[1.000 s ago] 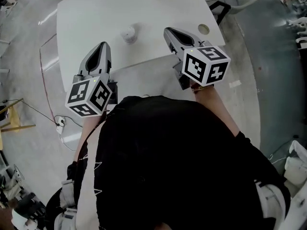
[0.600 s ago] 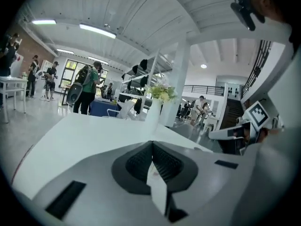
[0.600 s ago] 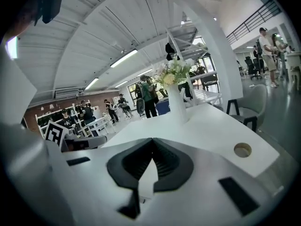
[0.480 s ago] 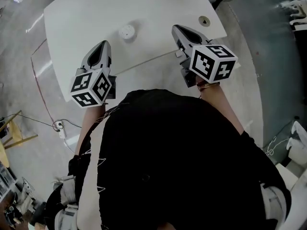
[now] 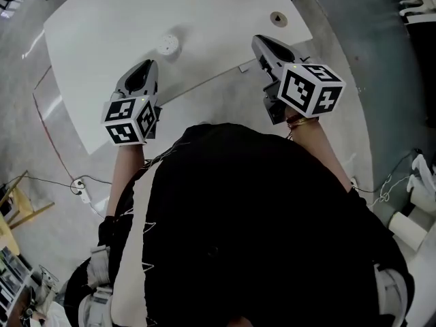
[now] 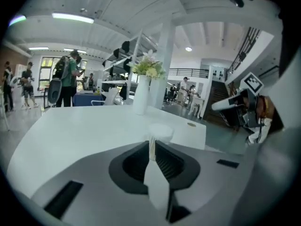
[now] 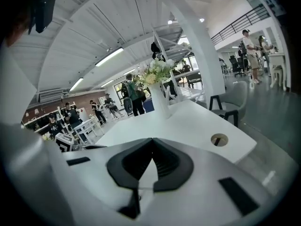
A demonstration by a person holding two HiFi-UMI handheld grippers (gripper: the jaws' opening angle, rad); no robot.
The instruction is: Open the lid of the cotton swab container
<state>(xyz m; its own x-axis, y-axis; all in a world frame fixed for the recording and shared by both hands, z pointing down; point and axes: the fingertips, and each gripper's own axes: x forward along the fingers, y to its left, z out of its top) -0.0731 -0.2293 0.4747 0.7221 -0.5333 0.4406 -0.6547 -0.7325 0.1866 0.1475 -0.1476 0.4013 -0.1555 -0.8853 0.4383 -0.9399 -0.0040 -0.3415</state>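
Note:
The cotton swab container (image 5: 167, 44) is a small round white tub with its lid on, standing on the white table (image 5: 102, 39). In the left gripper view the container (image 6: 161, 132) sits just beyond the jaw tips, a short way off. My left gripper (image 5: 143, 70) hovers over the table's front edge, pointing at it; its jaws (image 6: 151, 147) are opening, a thin slit shows and nothing is between them. My right gripper (image 5: 262, 44) is to the container's right, also at the front edge. It is shut (image 7: 152, 139) and empty.
A white vase of flowers (image 6: 141, 95) stands at the far side of the table and shows in the right gripper view too (image 7: 160, 95). A round cable hole (image 5: 277, 18) lies near the table's right corner. Chairs and people are beyond the table.
The head view has swung, so table and container sit further up and left in the picture. Both grippers stay at the front edge, about as far from the container as before.

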